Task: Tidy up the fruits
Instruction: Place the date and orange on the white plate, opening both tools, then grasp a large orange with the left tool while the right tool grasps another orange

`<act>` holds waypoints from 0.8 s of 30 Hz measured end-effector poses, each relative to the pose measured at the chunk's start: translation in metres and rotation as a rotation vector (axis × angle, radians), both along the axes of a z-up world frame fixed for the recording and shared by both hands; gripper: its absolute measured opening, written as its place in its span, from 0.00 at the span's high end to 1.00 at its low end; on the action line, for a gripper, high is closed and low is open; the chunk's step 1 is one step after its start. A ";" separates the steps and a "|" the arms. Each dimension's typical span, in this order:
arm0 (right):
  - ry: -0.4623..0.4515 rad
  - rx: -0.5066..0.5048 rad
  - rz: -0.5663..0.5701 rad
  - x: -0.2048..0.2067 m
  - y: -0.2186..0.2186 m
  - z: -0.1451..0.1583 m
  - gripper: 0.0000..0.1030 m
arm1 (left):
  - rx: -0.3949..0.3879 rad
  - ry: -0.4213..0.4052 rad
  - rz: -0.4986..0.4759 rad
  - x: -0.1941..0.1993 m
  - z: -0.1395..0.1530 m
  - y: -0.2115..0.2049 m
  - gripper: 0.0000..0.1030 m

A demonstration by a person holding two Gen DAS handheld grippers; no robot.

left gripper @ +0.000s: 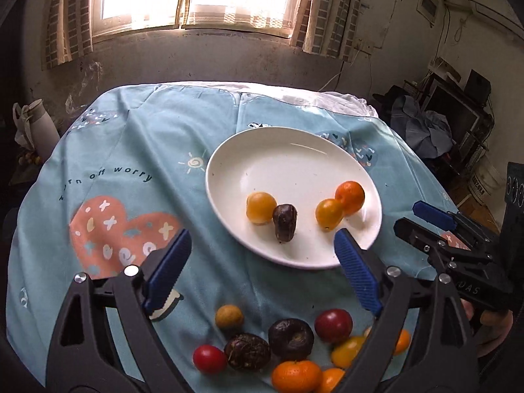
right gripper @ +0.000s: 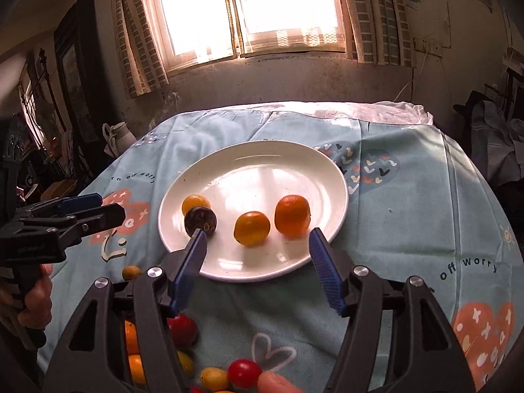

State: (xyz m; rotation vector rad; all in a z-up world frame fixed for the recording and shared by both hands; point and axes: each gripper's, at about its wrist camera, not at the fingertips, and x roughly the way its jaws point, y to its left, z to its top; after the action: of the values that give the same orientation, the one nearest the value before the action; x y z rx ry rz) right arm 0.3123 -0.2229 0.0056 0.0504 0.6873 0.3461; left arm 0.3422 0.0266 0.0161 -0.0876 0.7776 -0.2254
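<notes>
A white oval plate (left gripper: 229, 150) (right gripper: 327, 170) sits mid-table holding a yellow tomato (left gripper: 261, 207), a dark chestnut-like fruit (left gripper: 285, 222), a second yellow fruit (left gripper: 329, 213) and a small orange (left gripper: 350, 196). My left gripper (left gripper: 262, 239) is open just short of the plate's near rim, with nothing between its blue pads. My right gripper (right gripper: 257, 235) is open too, hovering over the plate's near edge and holding nothing. Loose fruit lies on the cloth below the left gripper: a red tomato (left gripper: 209, 358), two dark fruits (left gripper: 290, 339), a mandarin (left gripper: 296, 376) and a longan (left gripper: 229, 317).
A pale blue printed tablecloth (left gripper: 137, 150) covers the table, which drops off on all sides. The right gripper (left gripper: 409, 217) shows at the right of the left wrist view, and the left gripper (right gripper: 109, 206) at the left of the right wrist view. Clutter stands beyond the table's right side.
</notes>
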 end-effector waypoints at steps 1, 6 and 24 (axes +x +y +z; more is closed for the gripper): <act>-0.005 -0.005 0.000 -0.011 -0.002 -0.001 0.37 | 0.005 -0.005 0.021 -0.014 -0.002 0.004 0.09; 0.023 0.004 -0.003 -0.060 -0.012 -0.021 0.37 | -0.005 0.004 0.084 -0.072 -0.031 0.015 0.06; 0.218 0.002 0.088 -0.094 -0.009 -0.070 0.48 | -0.005 0.015 0.019 -0.119 -0.059 0.007 0.06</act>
State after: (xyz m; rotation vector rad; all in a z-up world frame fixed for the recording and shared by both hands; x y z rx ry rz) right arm 0.2184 -0.2323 -0.0644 0.0604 0.9064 0.4300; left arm 0.2232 0.0341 -0.0425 -0.1012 0.7911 -0.2091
